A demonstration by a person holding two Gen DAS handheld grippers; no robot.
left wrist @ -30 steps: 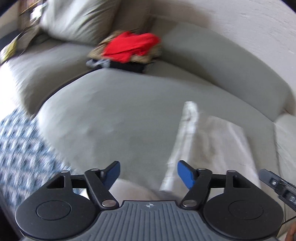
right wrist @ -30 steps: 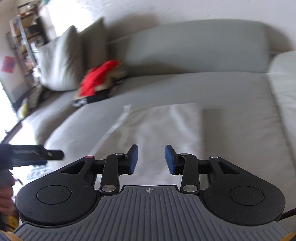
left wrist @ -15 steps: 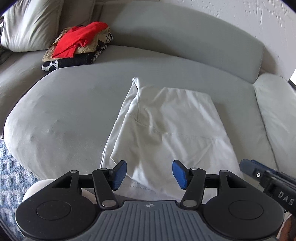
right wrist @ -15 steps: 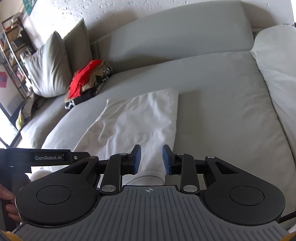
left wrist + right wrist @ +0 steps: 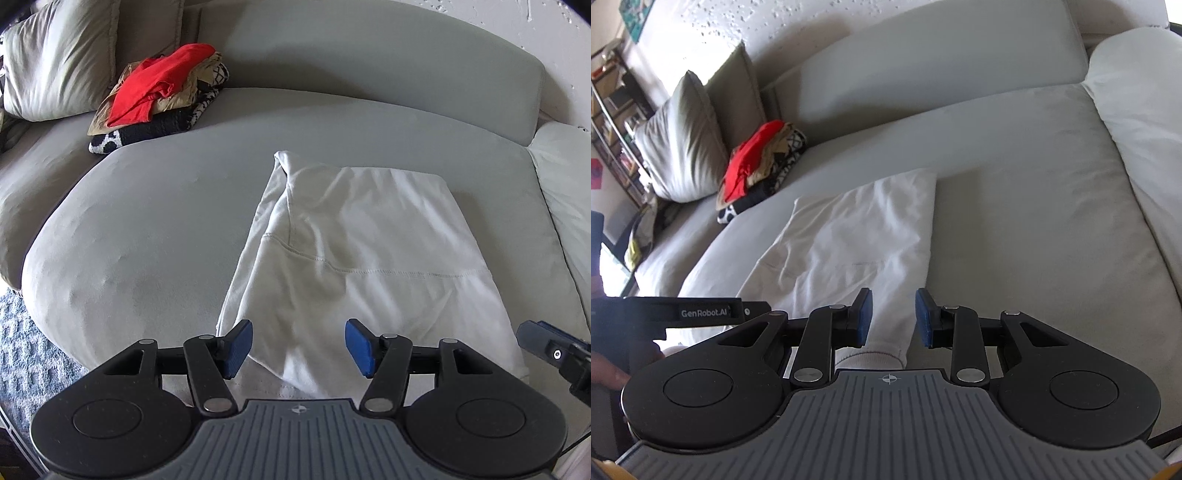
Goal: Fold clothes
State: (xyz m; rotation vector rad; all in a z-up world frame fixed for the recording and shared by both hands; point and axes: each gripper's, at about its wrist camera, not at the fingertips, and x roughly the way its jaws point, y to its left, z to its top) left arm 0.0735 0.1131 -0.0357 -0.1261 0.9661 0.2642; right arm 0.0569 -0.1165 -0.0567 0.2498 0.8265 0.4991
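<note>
Two grippers hang over the near end of a white garment [image 5: 354, 254] that lies flat, partly folded, on the grey sofa seat [image 5: 155, 221].

From the left wrist we see our left gripper [image 5: 298, 348] above the garment's near-left corner, jaws apart and gripping nothing; the cloth lies below them, untouched. A stitched seam crosses the garment's middle. Far left, against the backrest, sits a pile of clothes [image 5: 159, 96] topped in red, beside a pale cushion [image 5: 55, 62]. A patterned rug [image 5: 26, 354] shows at lower left.

From the right wrist we see our right gripper [image 5: 894, 320] over the garment's [image 5: 857, 236] near-right edge, by the ribbed hem, jaws parted with nothing clamped. The left gripper's [image 5: 683, 313] black body enters at left.
</note>
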